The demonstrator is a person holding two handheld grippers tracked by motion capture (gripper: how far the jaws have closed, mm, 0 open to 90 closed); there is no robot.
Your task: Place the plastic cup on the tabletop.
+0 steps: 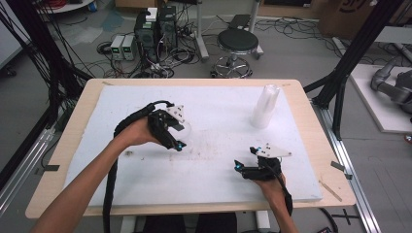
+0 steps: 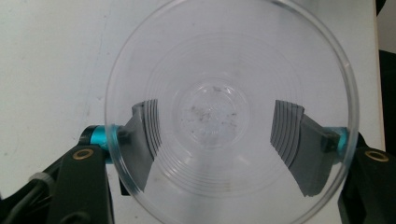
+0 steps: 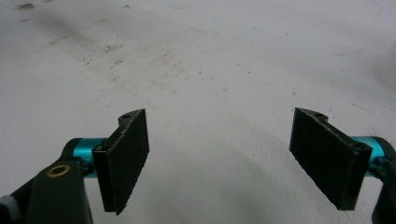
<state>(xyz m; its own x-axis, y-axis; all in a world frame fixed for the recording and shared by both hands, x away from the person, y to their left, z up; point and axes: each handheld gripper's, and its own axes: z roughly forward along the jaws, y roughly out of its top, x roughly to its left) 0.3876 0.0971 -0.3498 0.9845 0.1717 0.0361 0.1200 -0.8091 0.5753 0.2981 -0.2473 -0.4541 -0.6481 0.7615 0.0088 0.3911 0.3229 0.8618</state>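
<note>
The left claw stood with its jaws spread apart, one on each side of a clear plastic cup. Through the cup's ribbed, see-through wall the two grey pads showed, bent by the plastic; whether they touched the wall could not be told. The cup was round, wide at the rim and narrowing to a small flat bottom with a few dark specks on it, and its mouth faced the camera on that claw. In the high view the left claw was black, with teal joints and a grey three-cornered plate on top, held in the left hand above the left-middle of the worktop.

The right claw was also wide open, gripping nothing; its two pads were flat, black and rough-edged, on teal mounts, over bare white sheet marked with faint brown scuffs. In the high view the right claw lay low near the front right of the worktop, held by the right hand.

The worktop was pale wood with rounded corners, covered by one white sheet. Toward its back right stood one tall stack of clear cups, well apart from both claws. Behind the worktop, on the floor, stood one round black stool.
</note>
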